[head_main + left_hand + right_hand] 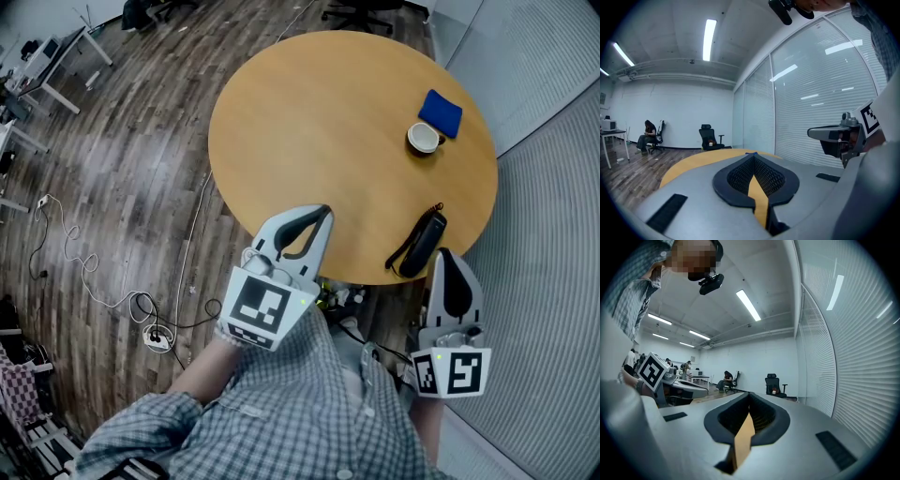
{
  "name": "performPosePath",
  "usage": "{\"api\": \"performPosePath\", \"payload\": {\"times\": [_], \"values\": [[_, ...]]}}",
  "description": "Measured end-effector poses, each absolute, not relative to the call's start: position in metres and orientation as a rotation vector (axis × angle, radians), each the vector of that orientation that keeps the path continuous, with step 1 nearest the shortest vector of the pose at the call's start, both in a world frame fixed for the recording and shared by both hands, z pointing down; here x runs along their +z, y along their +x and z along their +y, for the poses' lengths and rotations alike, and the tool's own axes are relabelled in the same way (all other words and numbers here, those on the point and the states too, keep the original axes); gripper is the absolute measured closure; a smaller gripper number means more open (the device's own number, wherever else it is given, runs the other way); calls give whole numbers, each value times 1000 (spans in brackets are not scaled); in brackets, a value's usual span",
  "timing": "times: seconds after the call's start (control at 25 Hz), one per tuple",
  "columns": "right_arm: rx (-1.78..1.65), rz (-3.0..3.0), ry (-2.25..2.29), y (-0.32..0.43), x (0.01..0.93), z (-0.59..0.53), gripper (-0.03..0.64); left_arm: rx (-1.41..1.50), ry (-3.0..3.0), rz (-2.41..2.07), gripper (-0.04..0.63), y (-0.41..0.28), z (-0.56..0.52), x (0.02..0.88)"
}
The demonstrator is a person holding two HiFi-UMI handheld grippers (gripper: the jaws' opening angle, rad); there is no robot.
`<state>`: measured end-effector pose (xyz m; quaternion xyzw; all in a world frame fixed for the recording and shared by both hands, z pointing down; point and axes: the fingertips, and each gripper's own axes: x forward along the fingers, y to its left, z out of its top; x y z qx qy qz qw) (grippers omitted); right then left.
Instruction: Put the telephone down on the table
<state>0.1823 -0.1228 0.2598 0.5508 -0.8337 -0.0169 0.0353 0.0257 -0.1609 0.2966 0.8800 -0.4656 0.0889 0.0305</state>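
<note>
The black telephone handset (422,244) lies flat on the round wooden table (319,122), close to its near right edge, with a thin black strap looped beside it. No gripper touches it. My left gripper (323,214) is over the table's near edge, left of the phone, with its jaws shut and nothing in them; in the left gripper view (753,157) the jaws meet at the tip. My right gripper (445,255) hangs just off the table edge, right below the phone, also shut and empty (749,394).
A white cup (425,139) and a blue cloth (441,112) sit at the table's far right. Cables and a power strip (155,336) lie on the wood floor to the left. A glass wall with blinds (820,93) runs along the right. An office chair (774,384) stands farther back.
</note>
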Motion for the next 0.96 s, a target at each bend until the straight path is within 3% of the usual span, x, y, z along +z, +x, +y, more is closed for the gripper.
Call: {"api": "performPosePath", "payload": {"times": [0.96], "values": [[-21,-2544,1714,199,265,-120,606,378,2711,-1418,588,39,-165,308]]}}
